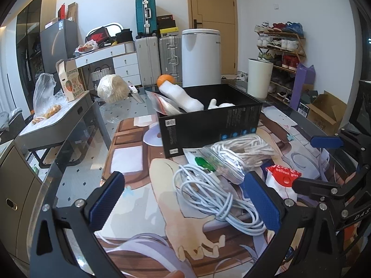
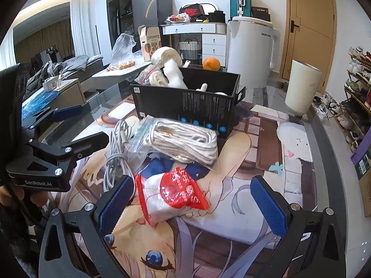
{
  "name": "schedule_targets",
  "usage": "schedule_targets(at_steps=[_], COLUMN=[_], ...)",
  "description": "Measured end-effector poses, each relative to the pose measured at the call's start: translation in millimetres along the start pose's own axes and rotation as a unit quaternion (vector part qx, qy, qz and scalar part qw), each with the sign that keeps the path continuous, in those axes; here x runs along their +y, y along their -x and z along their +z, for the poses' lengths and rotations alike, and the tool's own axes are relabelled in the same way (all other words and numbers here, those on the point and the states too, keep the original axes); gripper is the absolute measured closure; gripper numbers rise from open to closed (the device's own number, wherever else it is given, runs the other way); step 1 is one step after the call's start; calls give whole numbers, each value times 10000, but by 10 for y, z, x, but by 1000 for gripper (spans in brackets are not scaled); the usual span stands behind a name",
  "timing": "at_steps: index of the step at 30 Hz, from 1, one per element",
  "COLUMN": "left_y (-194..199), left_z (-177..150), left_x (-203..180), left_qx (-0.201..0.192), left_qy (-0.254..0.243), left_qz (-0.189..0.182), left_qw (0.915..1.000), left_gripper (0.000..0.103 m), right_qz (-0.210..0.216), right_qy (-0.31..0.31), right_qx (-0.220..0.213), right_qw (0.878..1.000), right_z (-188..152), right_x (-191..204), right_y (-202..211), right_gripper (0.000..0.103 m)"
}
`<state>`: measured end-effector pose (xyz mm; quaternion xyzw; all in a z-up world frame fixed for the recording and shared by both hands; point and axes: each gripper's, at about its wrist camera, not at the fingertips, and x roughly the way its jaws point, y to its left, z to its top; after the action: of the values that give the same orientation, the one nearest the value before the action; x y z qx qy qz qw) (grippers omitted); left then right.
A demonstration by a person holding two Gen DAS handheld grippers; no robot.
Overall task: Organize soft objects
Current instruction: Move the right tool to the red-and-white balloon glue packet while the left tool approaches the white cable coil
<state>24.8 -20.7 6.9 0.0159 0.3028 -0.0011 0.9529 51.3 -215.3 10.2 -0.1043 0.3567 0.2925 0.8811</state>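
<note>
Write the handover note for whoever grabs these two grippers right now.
Left gripper: open, empty, jaws astride the loose white cable coil on the mat.
Right gripper: open, empty, jaws astride the red-and-white balloon glue packet.
Black box stands at the back of the mat; white foam pieces and a bagged item are already in it.
Left out: the cable coil, the bagged white rope lying just in front of the box, and the glue packet.
Likely next: close on one item and carry it to the box.
</note>
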Motion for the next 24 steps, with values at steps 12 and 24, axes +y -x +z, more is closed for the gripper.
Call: schedule_targets(at_steps=[12,24], left_y=[-92,-302], left_z=[-55,-71], left_x=[-100,-153], left_qx=[183,675], left_qy=[-86,-126], left_qz=[-158,8], left_qw=[9997,9976], left_gripper=[0,0], right_qz=[51,47], right_qy=[106,160], right_qx=[362,514], right_qw=[9993,9985], right_z=[-136,-160], right_x=[21,30], right_y=[-131,-199], right_gripper=[1,1])
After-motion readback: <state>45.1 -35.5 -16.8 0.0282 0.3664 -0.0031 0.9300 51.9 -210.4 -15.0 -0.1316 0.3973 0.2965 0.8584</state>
